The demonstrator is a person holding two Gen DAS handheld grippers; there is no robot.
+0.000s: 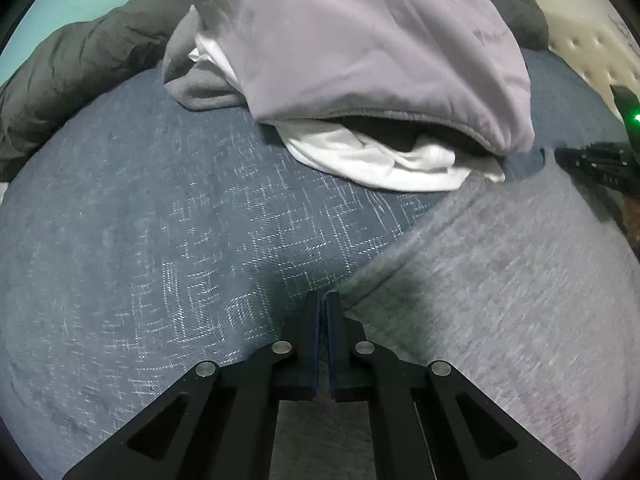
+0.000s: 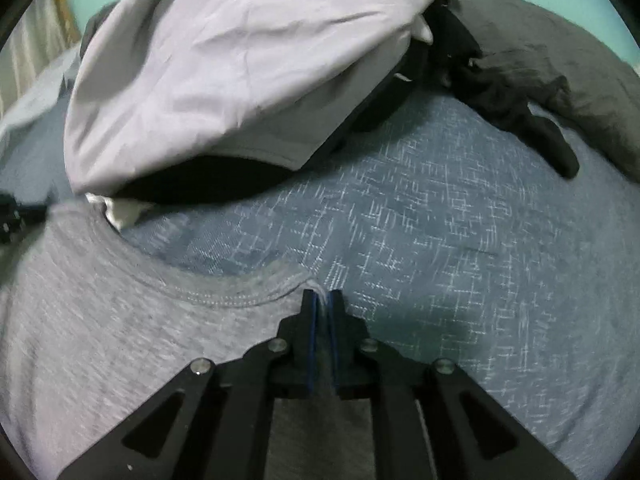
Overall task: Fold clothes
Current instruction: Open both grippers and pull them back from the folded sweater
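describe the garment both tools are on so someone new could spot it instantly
Start at the blue bedspread with the white crosshatch print. At its near edge, in front of the heaped laundry pile, one heather-grey t-shirt lies spread flat. Unlike the crumpled lilac, white and black pieces behind, it is flat, shows a stitched round collar, and has the left tool and right tool pinching its edges.
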